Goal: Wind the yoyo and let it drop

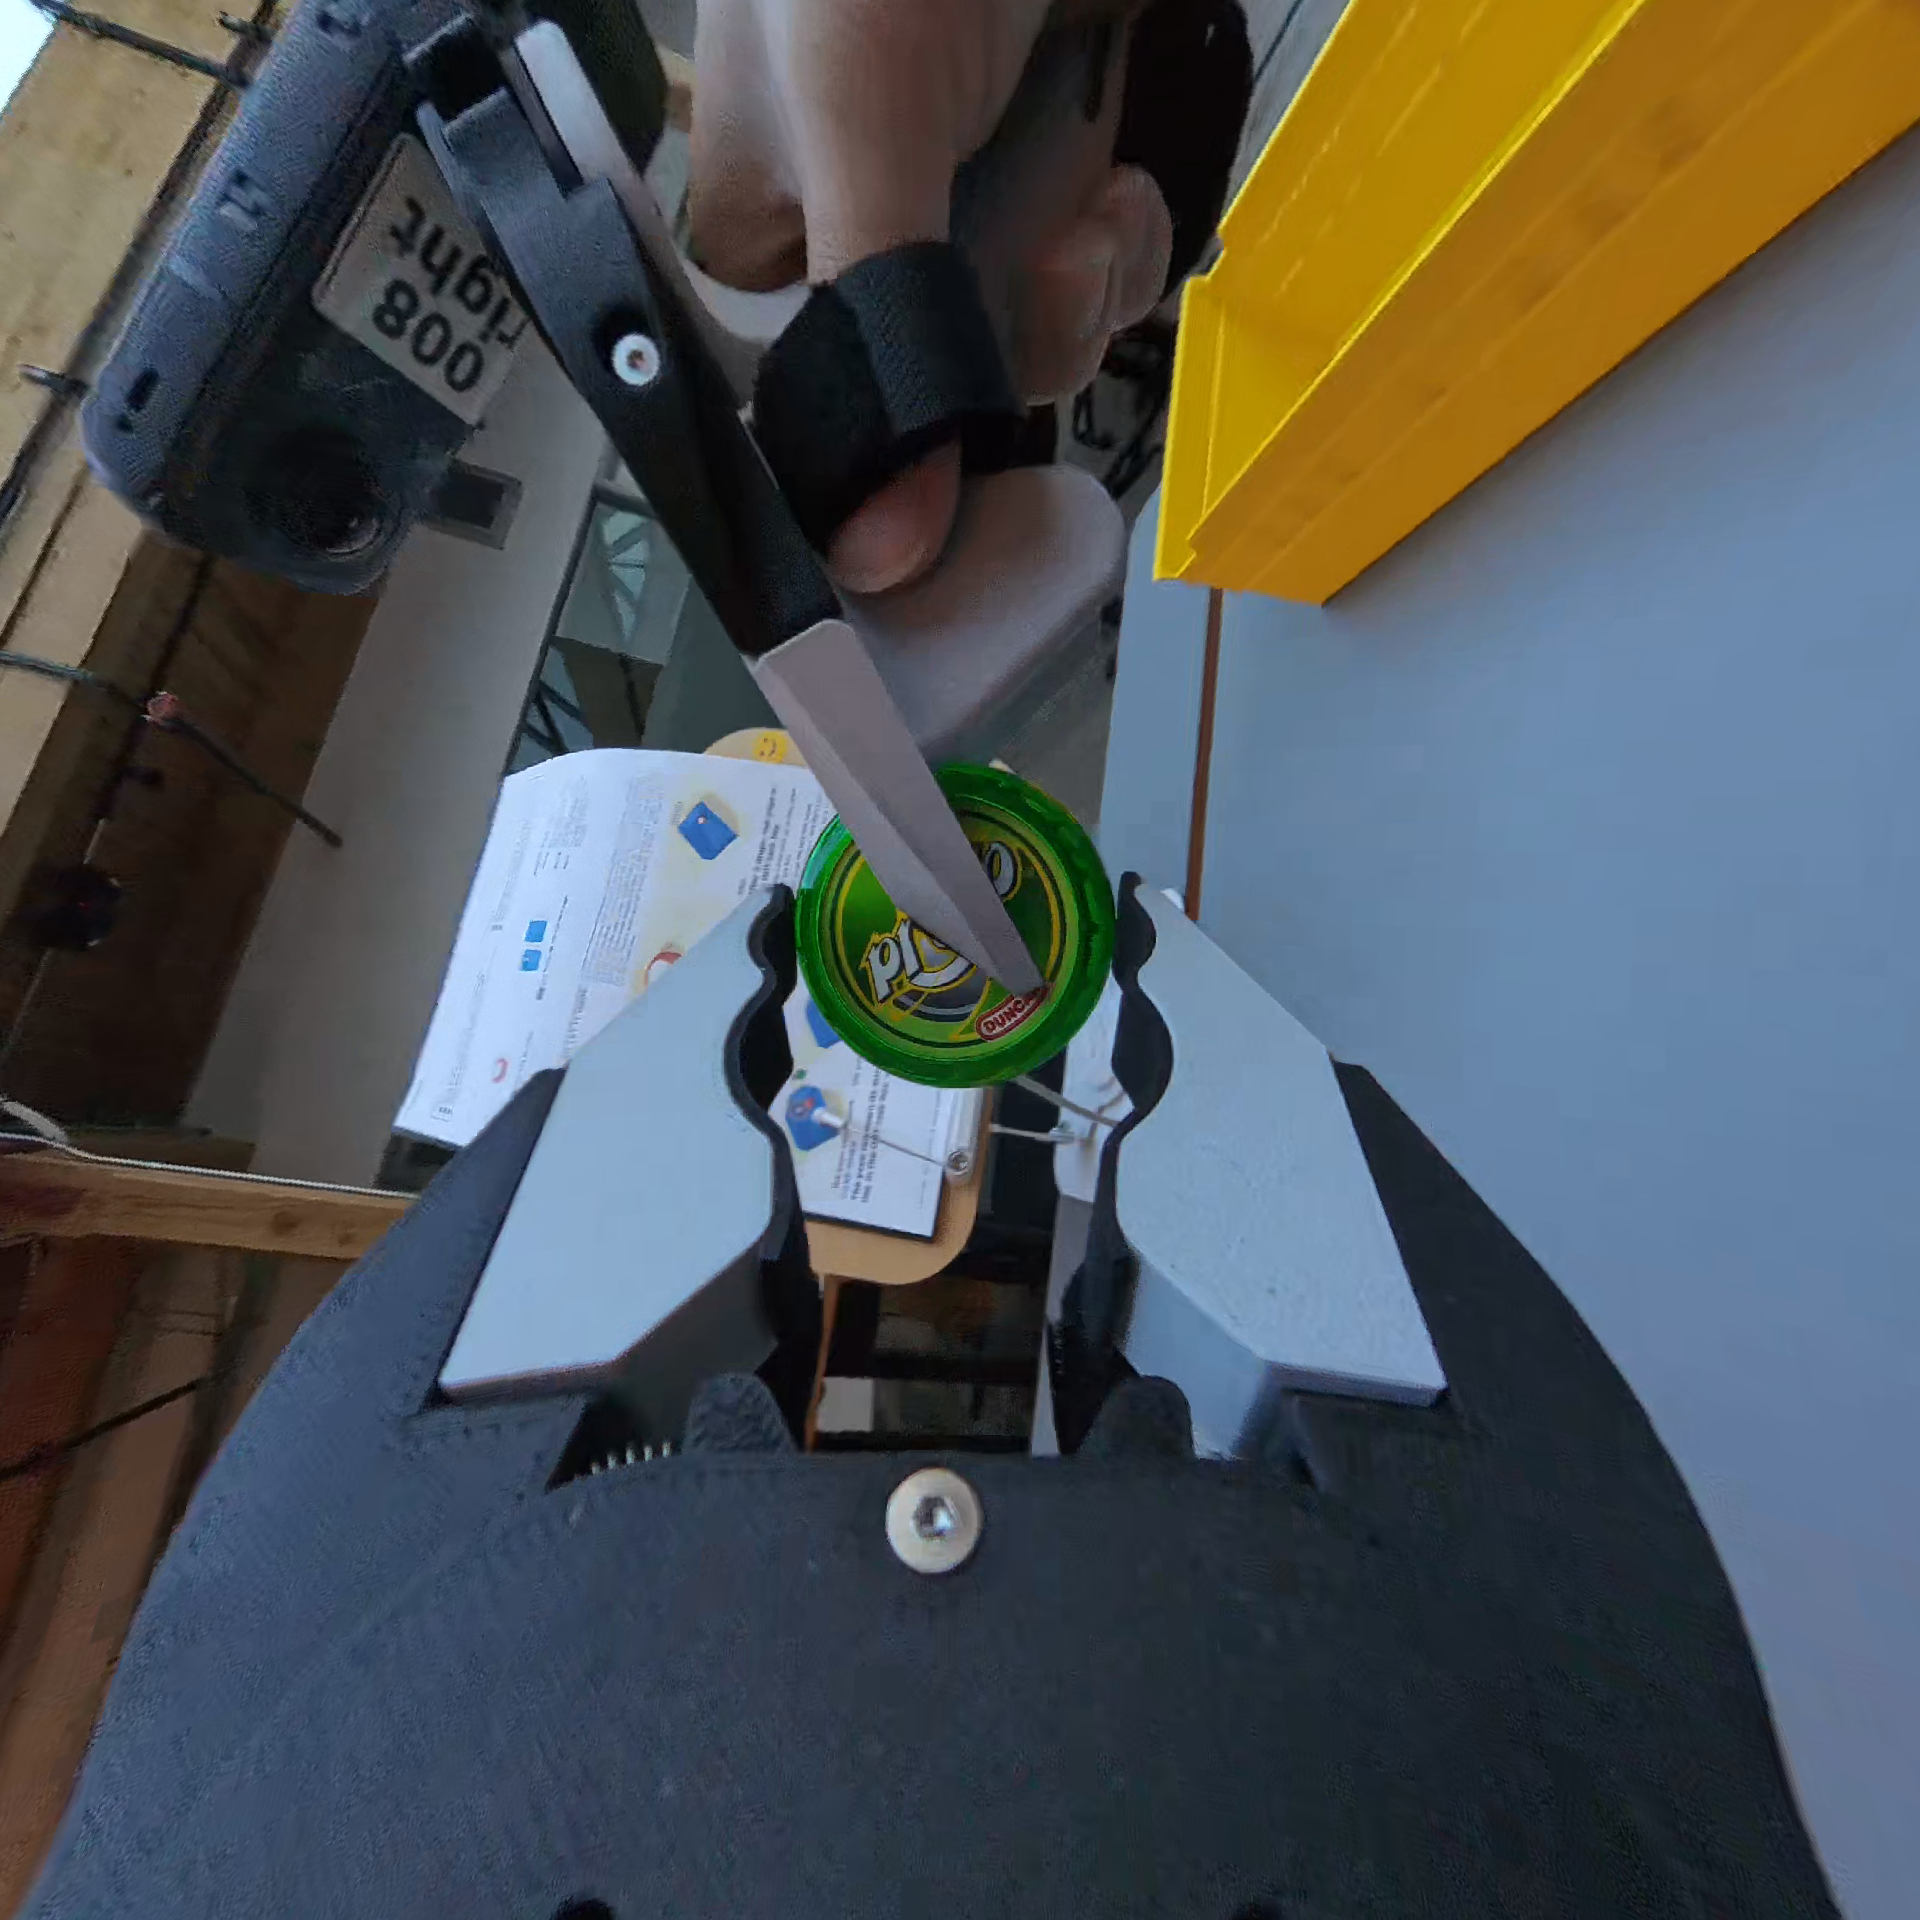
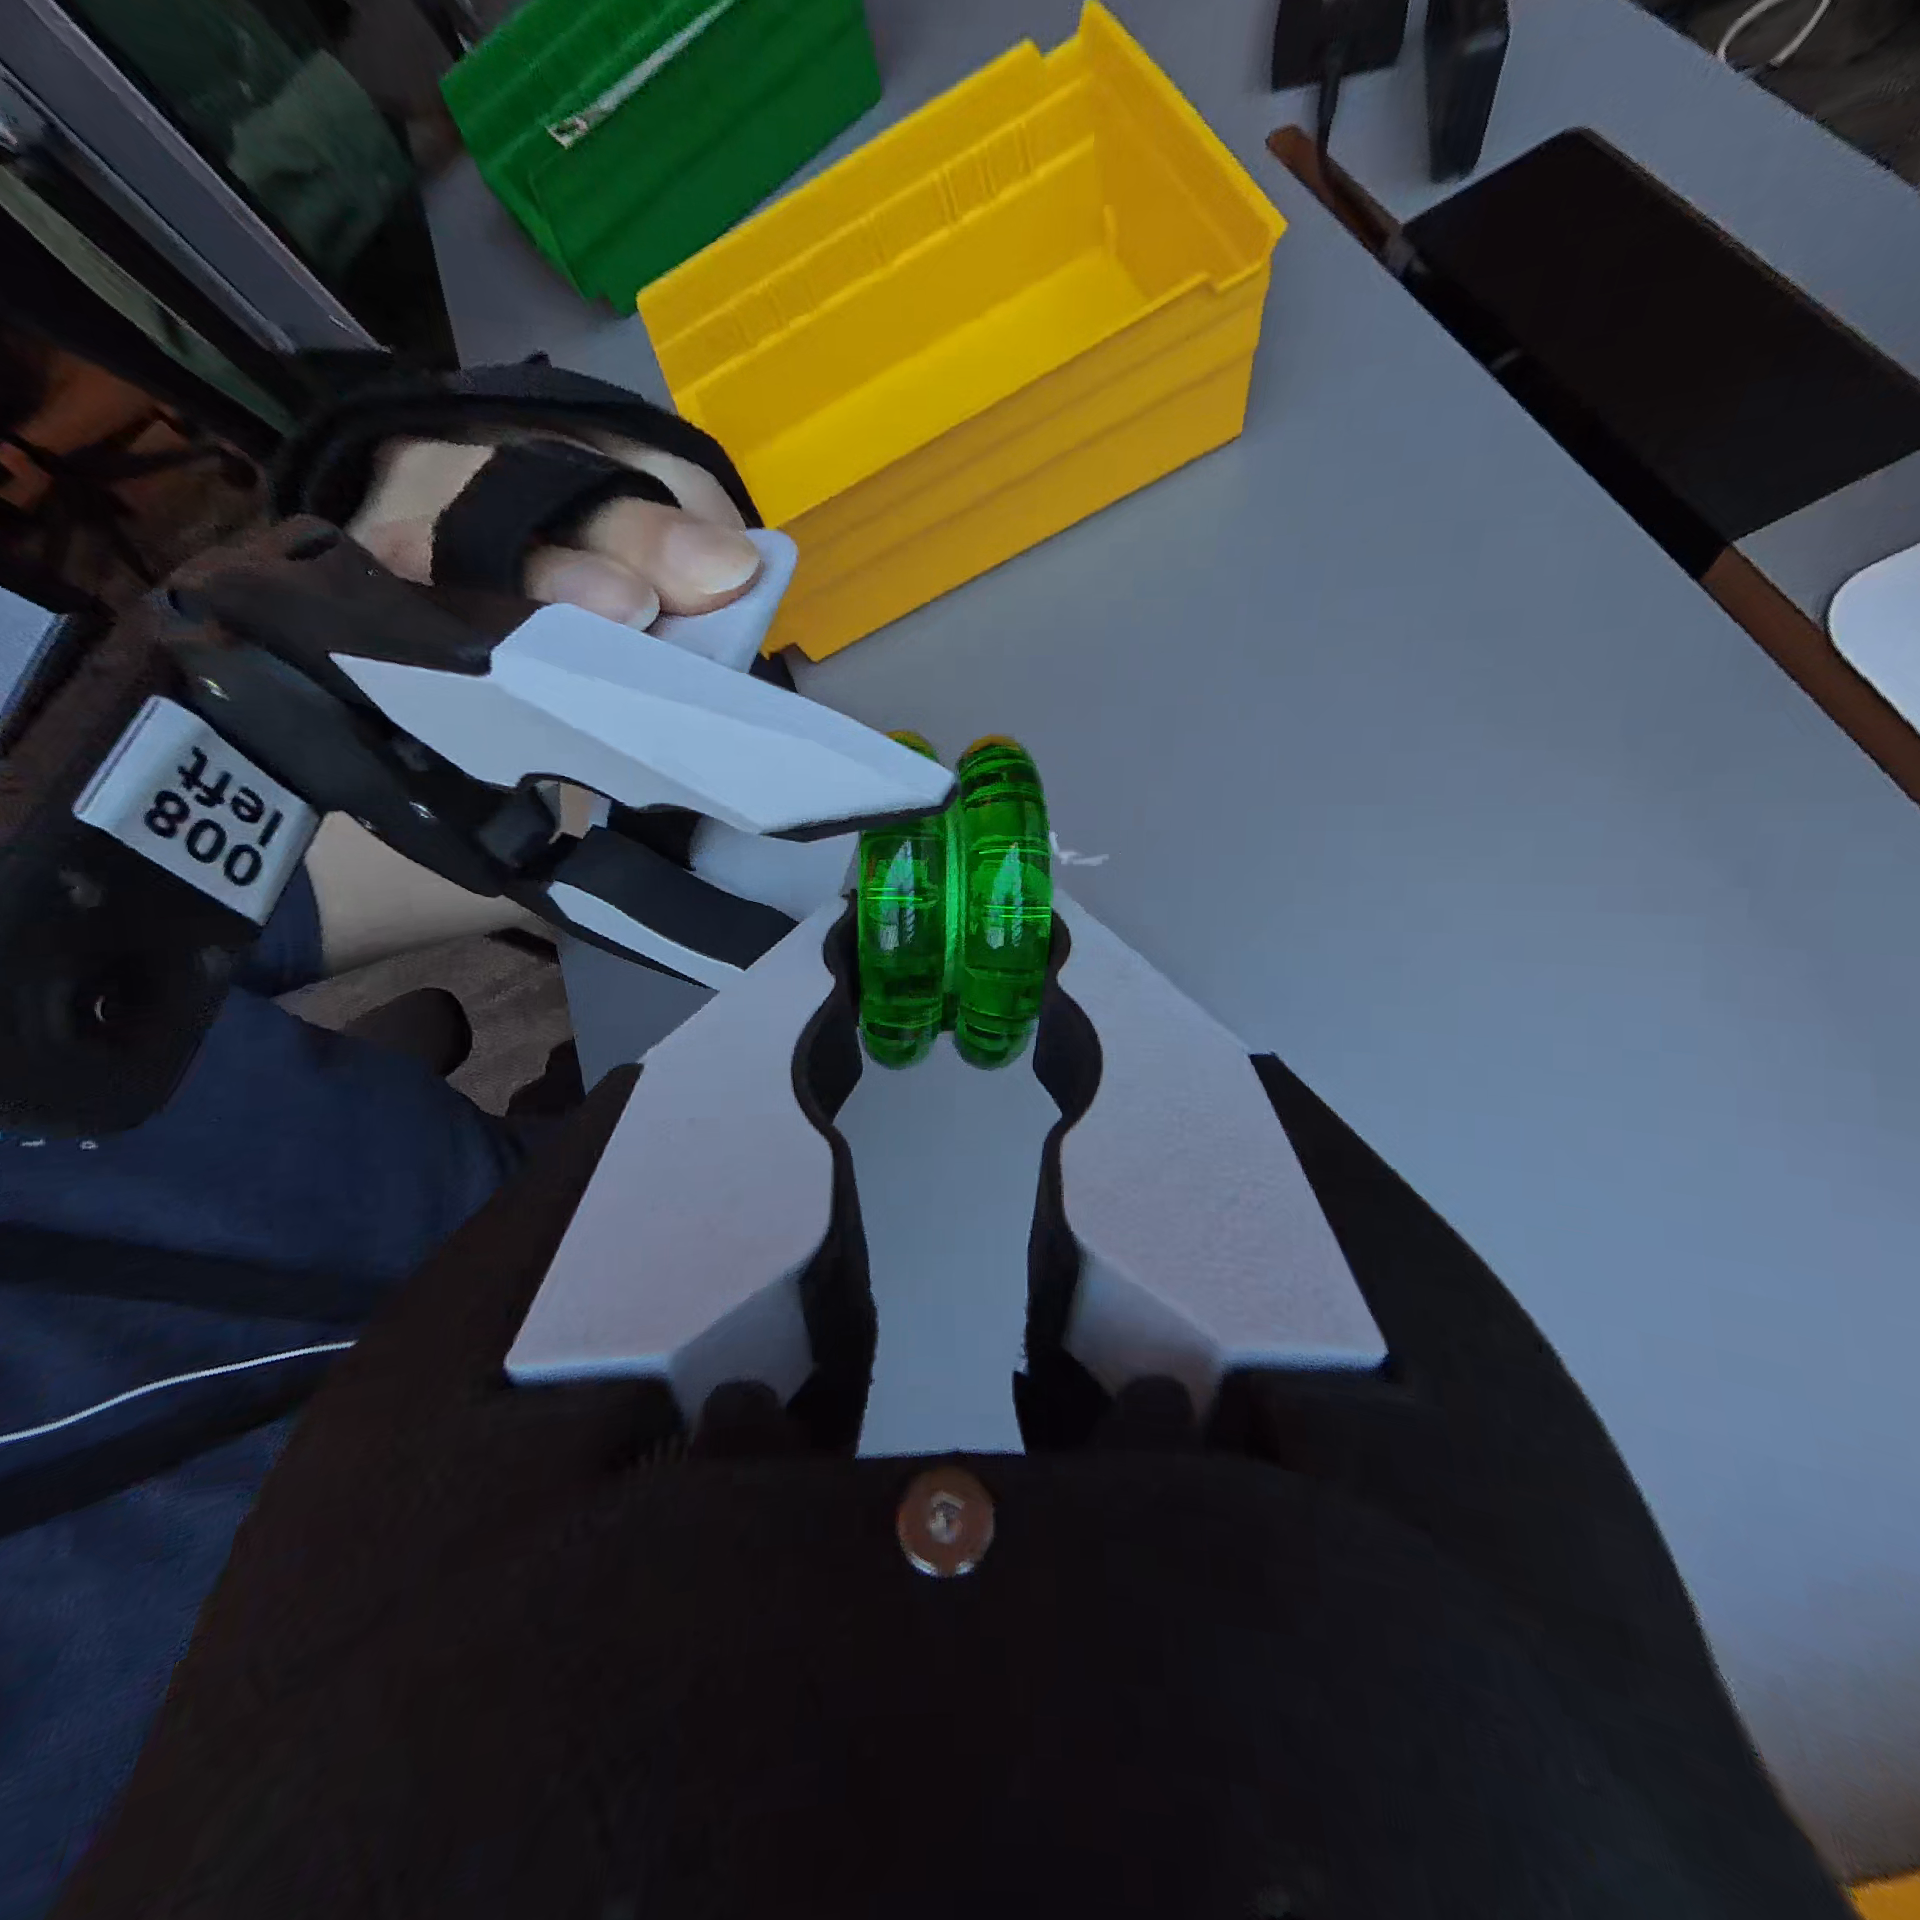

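Observation:
The green translucent yoyo [image 2: 997,914] is held off the grey table [image 2: 1455,935], edge-on between the fingers of my right gripper [image 2: 951,925], which is shut on its two faces. In the left wrist view the yoyo [image 1: 914,997] shows face-on, with one right gripper finger [image 1: 883,790] across its face. My left gripper [image 1: 951,899] is open, and its fingertips straddle the yoyo's rim. Its upper finger [image 2: 727,748] touches the top of the rim. A thin white string [image 1: 1060,1103] trails from the yoyo's lower edge past my left gripper's right finger.
A yellow bin [image 2: 966,343] stands open on the table behind the yoyo, with a green bin [image 2: 665,125] beyond it. A black pad [image 2: 1662,343] lies at the right edge. A clipboard with printed sheets [image 1: 623,914] sits beyond the table edge. A person's dark blue sleeve [image 2: 208,1247] is at the left. My left and right fingertips are right by each other.

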Tool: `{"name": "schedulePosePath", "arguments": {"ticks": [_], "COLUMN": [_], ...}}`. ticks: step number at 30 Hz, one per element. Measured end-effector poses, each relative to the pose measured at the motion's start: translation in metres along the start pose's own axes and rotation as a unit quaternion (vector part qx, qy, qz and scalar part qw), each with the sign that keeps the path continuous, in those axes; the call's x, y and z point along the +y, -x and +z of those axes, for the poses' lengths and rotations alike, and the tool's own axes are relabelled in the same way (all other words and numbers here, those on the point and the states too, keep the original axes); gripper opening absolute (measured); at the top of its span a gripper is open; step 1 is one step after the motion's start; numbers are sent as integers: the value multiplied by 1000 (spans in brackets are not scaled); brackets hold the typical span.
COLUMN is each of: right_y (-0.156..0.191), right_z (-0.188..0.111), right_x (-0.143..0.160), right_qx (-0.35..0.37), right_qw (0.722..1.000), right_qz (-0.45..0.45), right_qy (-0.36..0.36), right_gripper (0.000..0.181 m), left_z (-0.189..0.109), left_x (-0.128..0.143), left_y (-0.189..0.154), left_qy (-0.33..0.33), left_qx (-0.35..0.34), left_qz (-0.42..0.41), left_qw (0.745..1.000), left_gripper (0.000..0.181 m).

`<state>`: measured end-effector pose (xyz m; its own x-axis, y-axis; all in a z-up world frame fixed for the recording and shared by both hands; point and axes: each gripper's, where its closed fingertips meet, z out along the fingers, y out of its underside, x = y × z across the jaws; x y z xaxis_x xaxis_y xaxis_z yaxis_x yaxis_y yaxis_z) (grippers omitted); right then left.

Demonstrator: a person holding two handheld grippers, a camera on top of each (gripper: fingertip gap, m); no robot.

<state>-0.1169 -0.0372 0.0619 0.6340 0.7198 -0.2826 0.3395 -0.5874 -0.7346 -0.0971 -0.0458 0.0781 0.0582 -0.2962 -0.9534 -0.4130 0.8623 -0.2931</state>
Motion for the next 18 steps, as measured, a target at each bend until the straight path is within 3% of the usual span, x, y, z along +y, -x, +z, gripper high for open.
{"name": "schedulePosePath", "arguments": {"ticks": [2, 5, 7, 9, 11, 12, 14, 18], "right_y": [-1, 2, 18, 34, 41, 41, 42, 40], "right_z": [-7, -30, -52, -70, -68, -62, -51, -39], "right_x": [-9, -26, -39, -44, -42, -41, -39, -38], "right_qx": [-20, -49, -107, -156, -177, -174, -163, -137], "right_qw": [998, 976, 938, 892, 878, 880, 882, 881], "right_qz": [-11, -50, -70, -107, -131, -138, -158, -187], "right_qy": [-61, -206, -323, -410, -424, -419, -412, -413], "right_gripper": [27, 26, 26, 27, 27, 27, 27, 27], "left_z": [1, -6, -15, -28, -37, -37, -38, -34], "left_x": [2, 4, -5, -24, -34, -33, -29, -25], "left_y": [8, 23, 33, 41, 50, 53, 58, 50], "left_qy": [-5, -45, -116, -211, -281, -300, -323, -303], "left_qx": [-25, 15, 74, 154, 195, 191, 158, 160], "left_qz": [-30, -209, -361, -488, -549, -557, -549, -523], "left_qw": [999, 977, 922, 833, 763, 751, 754, 781], "left_gripper": [59, 72, 77, 74, 63, 48, 28, 27]}}
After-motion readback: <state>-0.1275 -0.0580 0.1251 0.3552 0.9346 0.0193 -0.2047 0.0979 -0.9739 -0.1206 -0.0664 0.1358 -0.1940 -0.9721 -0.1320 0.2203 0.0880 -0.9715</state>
